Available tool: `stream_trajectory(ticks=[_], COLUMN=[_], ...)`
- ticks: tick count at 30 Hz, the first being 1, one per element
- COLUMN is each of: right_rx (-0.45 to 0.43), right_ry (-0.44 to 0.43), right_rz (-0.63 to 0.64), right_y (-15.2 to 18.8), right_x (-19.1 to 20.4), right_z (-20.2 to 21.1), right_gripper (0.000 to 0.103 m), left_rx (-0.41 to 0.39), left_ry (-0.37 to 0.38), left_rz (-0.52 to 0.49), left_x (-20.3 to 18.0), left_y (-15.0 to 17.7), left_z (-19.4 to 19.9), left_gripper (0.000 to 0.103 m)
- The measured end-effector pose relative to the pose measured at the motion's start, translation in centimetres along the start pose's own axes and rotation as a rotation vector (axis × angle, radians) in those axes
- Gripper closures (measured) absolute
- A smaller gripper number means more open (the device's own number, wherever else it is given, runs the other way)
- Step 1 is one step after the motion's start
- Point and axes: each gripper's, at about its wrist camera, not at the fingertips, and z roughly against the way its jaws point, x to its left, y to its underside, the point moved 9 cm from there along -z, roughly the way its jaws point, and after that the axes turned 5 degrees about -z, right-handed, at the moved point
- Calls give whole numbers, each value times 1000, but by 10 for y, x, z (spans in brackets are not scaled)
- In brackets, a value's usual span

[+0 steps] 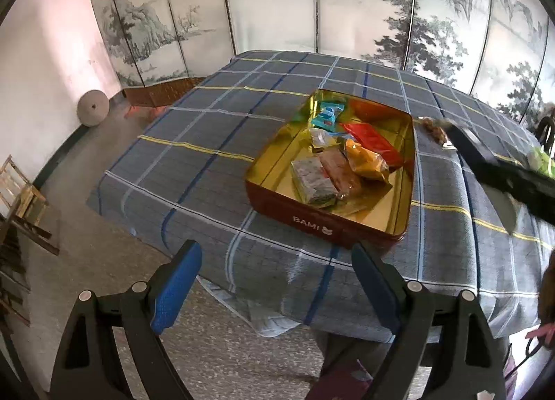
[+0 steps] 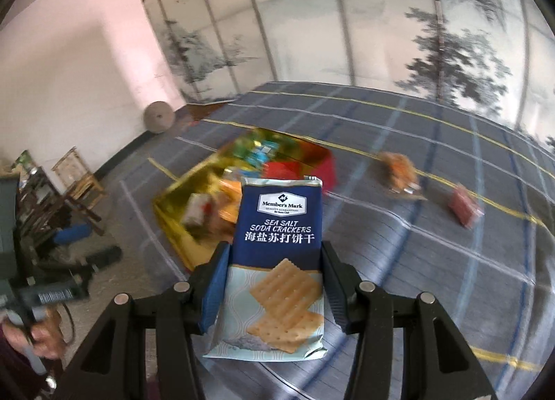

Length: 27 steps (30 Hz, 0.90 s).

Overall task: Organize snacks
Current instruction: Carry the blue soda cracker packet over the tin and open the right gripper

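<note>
1 light, crinkly cracker packet [image 2: 277, 261], brittle inside, sits pinched mid-sides in the right gripper [image 2: 274, 282]; left gripper [image 1: 274, 282] gapes wide, empty.

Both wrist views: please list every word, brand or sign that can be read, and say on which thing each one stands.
"BAMI", with a small white logo beside it: front wall of the red tin.
"Member's Mark": badge on the cracker pack held in the right gripper.
"SEA SALT SODA CRACKERS": same pack.
"海盐苏打饼干": same pack.
Fine print under the badge: too small to read.
Snack wrappers in the tin: unreadable.
</note>
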Motion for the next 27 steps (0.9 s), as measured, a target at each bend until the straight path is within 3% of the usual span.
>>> stream_trajectory(ticks=[7,16,27], right_rx=[53,116,153], right_ry=[-80,-37,-9], right_rz=[-22,-12,-112], right_y=[-32,-53,-61], right_x=[45,68,70], right_z=[-53,-119,-156], right_gripper=[51,51,51], left_rx=[-6,-1,8], left_ry=[-11,-28,-42], left_rz=[-13,-22,-37], left_x=[6,18,25], left_y=[-2,2,5], left_z=[5,5,0], left_gripper=[17,17,17])
